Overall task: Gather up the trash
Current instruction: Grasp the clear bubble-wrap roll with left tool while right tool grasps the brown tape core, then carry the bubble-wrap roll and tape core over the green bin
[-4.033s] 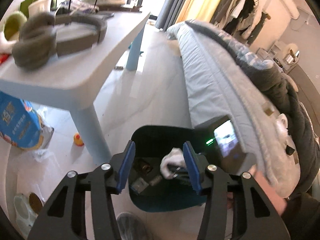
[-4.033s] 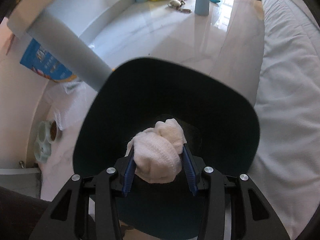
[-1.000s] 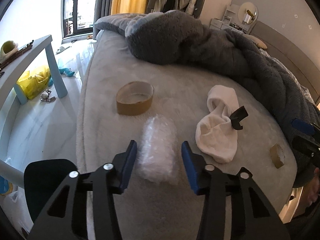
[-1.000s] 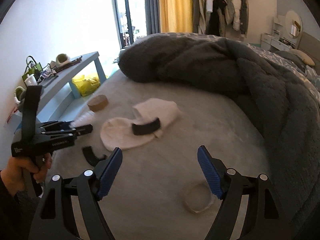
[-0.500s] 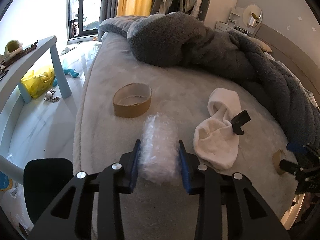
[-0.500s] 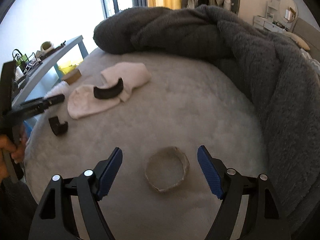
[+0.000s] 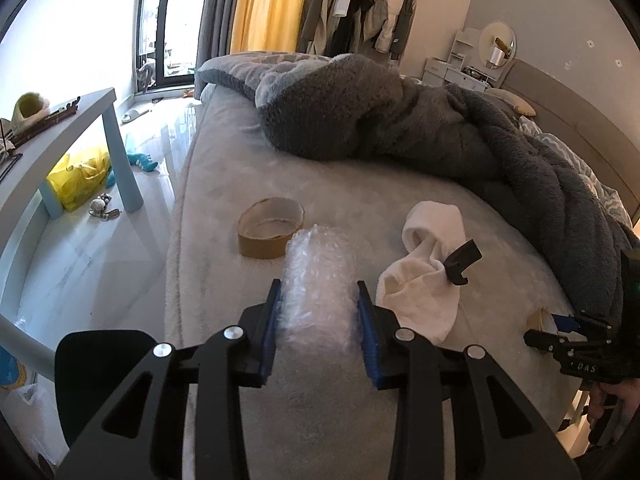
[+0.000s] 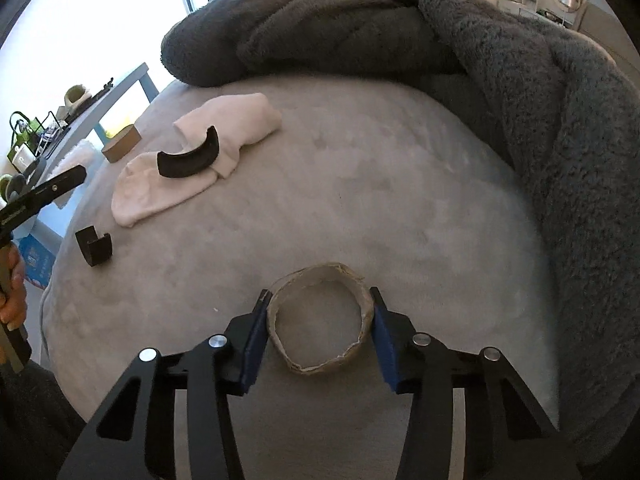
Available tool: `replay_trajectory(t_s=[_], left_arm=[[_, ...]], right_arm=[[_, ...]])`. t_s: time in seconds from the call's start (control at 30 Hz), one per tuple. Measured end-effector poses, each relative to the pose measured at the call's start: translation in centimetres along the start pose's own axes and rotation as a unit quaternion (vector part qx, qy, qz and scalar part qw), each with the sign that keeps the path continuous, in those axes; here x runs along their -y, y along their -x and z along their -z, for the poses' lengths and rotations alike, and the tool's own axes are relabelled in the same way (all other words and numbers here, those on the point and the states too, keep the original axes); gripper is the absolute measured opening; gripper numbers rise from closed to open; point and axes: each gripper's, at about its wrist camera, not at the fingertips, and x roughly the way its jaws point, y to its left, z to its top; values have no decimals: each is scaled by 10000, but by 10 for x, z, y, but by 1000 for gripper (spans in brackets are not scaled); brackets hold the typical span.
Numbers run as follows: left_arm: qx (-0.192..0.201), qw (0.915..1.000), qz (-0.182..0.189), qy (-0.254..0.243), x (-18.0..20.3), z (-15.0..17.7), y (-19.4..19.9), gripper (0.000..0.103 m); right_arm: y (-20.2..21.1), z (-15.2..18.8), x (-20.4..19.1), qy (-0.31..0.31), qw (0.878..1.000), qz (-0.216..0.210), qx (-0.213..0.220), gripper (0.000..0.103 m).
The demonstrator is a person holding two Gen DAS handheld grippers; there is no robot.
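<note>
Left hand-held gripper [image 7: 318, 312] is clamped on a roll of bubble wrap [image 7: 318, 280], blue pads pressed against both its sides, with the roll sticking out forward past the fingertips and lying on the grey bed [image 7: 360, 200]. Just beyond the roll is a brown cardboard tape ring [image 7: 271, 227], lying flat, close to it but I can't tell if they touch. Off to the right of the roll there's a white sock [image 7: 428, 276] with a black curved plastic piece [image 7: 462, 262] sitting on it. The right hand-held gripper [image 8: 318, 324] is down at the bed with its jaws closing around a second, more beat-up cardboard ring [image 8: 320, 320]; the ring sits right between the pads, which look to be right up against its sides, and it hasn't been squashed out of shape. In that view another small black clip [image 8: 94, 246] lies on the bed left of the ring, well apart from it. A dark fluffy blanket [image 8: 540, 100] is bunched up along the far side and right of the bed.
</note>
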Motion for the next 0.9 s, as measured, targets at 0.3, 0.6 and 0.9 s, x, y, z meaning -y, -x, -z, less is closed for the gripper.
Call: replay_trajectory(t_s=[0.3, 0.6, 0.9], left_arm=[[216, 9997, 26, -84, -9, -12, 28, 37], [339, 9994, 9, -45, -29, -17, 53, 37], [83, 9998, -102, 123, -59, 0, 47, 37]], right_arm=[[8, -22, -38, 208, 9994, -150, 241, 47], [15, -47, -83, 433, 9970, -401, 498, 47], [17, -65, -135, 682, 9927, -755, 647, 47]])
